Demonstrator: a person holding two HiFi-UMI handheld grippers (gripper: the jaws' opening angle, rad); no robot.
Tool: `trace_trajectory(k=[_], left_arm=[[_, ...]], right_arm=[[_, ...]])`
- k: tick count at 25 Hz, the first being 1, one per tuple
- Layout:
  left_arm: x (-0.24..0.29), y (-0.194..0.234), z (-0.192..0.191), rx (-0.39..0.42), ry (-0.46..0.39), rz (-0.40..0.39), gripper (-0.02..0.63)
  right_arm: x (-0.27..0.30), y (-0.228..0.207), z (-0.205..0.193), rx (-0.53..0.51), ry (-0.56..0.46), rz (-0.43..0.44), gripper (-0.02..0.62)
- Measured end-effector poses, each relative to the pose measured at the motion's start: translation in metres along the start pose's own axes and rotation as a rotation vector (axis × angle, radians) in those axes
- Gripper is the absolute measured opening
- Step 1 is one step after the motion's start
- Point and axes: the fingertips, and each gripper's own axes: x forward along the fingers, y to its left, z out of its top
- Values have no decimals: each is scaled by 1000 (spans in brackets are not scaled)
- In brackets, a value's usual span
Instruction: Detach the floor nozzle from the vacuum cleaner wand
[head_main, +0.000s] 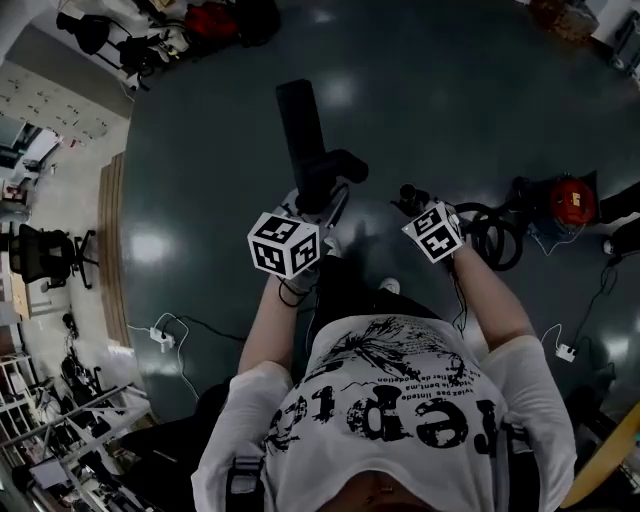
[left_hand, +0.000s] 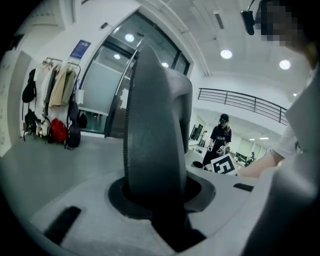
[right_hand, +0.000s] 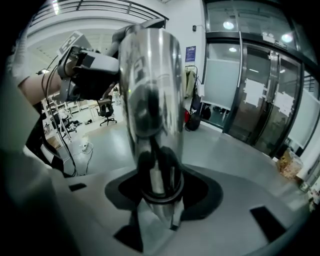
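The black floor nozzle (head_main: 299, 118) lies on the dark floor ahead of me, its neck (head_main: 330, 170) curving back toward my hands. My left gripper (head_main: 315, 200) is shut on that neck, which fills the left gripper view as a thick dark grey ribbed piece (left_hand: 155, 130) standing up between the jaws. To the right, my right gripper (head_main: 412, 198) is shut on the shiny metal wand (right_hand: 150, 90), which rises out of its jaws. In the right gripper view the left gripper (right_hand: 90, 75) grips the dark part at the wand's upper end.
The red vacuum body (head_main: 570, 200) and its coiled black hose (head_main: 495, 235) sit on the floor at the right. A white power strip (head_main: 160, 335) with cable lies at the left, office chairs (head_main: 45, 255) beyond it. A person (left_hand: 220, 140) stands far off.
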Motion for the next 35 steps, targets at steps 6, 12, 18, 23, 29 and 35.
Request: trace_trajectory(k=[6, 12, 18, 23, 29, 35], left_arm=[[56, 106, -100, -146, 136, 38, 110], [122, 211, -180, -210, 211, 18, 110], [150, 291, -237, -355, 291, -42, 110], [189, 347, -306, -490, 358, -50, 110], [244, 427, -392, -628, 368, 102, 112], [289, 519, -490, -793, 294, 244, 112]], right_arm=[[109, -5, -27, -50, 142, 122, 178], [236, -29, -64, -75, 261, 174, 179], [333, -38, -97, -67, 379, 201, 179], [412, -66, -144, -22, 411, 167, 179], [530, -68, -166, -21, 339, 157, 178], [658, -52, -230, -58, 427, 184, 175]])
